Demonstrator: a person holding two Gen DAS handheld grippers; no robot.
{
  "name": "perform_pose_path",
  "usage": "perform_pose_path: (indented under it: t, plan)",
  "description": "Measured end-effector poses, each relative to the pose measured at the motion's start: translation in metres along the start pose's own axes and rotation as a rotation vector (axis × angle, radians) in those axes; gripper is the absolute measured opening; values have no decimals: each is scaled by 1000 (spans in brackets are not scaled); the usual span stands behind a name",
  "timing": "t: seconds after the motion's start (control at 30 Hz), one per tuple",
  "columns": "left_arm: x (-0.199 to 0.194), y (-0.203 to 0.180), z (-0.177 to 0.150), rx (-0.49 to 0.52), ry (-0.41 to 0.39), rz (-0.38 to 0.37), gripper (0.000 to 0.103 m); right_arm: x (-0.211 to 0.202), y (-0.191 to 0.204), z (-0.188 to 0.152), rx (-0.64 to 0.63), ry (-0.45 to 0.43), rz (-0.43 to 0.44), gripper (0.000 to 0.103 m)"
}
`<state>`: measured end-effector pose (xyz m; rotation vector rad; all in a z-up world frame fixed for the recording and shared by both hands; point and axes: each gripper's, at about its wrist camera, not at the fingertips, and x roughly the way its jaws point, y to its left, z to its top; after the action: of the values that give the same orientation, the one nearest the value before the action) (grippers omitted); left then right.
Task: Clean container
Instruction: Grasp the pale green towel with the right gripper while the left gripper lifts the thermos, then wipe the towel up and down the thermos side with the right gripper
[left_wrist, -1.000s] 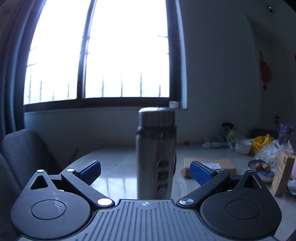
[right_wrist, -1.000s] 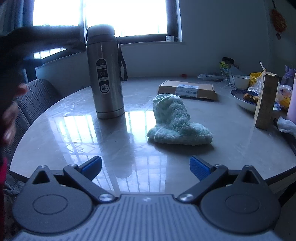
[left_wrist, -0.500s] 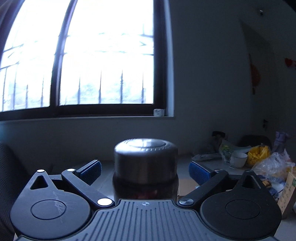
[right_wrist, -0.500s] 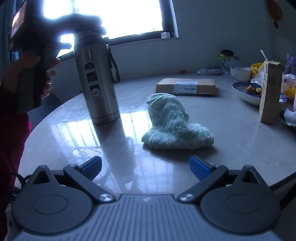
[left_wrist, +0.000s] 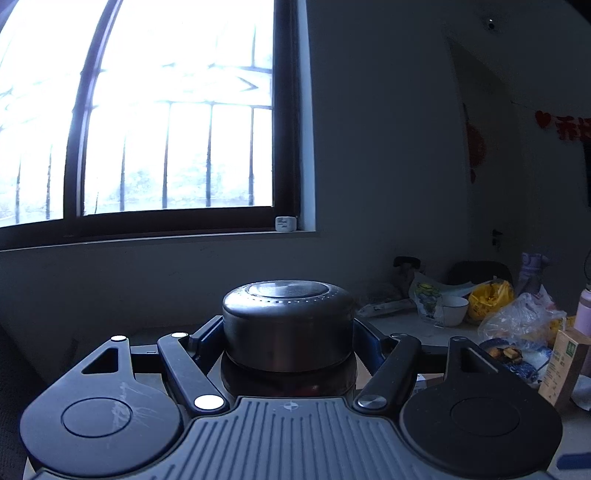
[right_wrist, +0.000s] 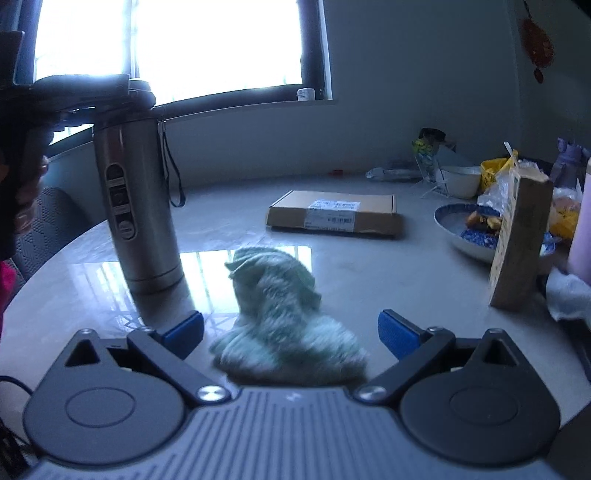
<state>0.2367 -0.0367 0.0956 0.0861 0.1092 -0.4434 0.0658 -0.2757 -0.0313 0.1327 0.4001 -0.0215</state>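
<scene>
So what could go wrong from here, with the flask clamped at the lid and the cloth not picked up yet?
1. The left gripper is shut on the flask only near its lid; the tall body could tip or twist on the glossy table.
2. The right gripper is open and low over the cloth; closing may catch only a loose fold.
3. The carton and bowl stand close on the right and could get knocked.

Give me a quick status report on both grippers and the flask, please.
Left gripper shut on flask lid. Right gripper open over green cloth. Flask upright on table. Nothing in the way.
</scene>
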Motion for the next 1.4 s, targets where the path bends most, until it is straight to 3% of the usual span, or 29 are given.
perform_pose_path:
  t: [0.33,0.37,0.43,0.47,0.5,0.57,0.7,0.83,0.93,1.07,1.4]
  plan:
    - [-2,10,-1,-27,0,-12,71,30,5,3,-52,0,-6,95]
    - [-2,9,-1,-26,-1,-10,71,33,6,4,-61,3,-7,87]
    - [-3,9,0,-24,-2,-10,71,43,8,5,-82,35,-4,62]
    - [-3,10,0,-24,-2,-10,71,50,8,5,-90,65,-4,26]
    - [-3,10,0,-24,-1,-11,71,56,7,4,-85,89,4,15]
    - [-3,9,2,-20,2,-13,71,54,3,5,-57,61,48,15]
    - [-1,11,5,-11,9,-30,71,34,0,23,4,-42,254,15]
    - [-1,14,6,-10,12,-40,71,23,26,48,-82,-140,402,15]
    - [-1,16,7,-15,14,-45,71,22,54,66,-157,-205,465,15]
    - [-1,15,7,-15,15,-46,71,25,91,81,-262,-292,446,15]
    - [-2,18,4,-19,13,-66,71,53,117,64,-368,-285,359,16]
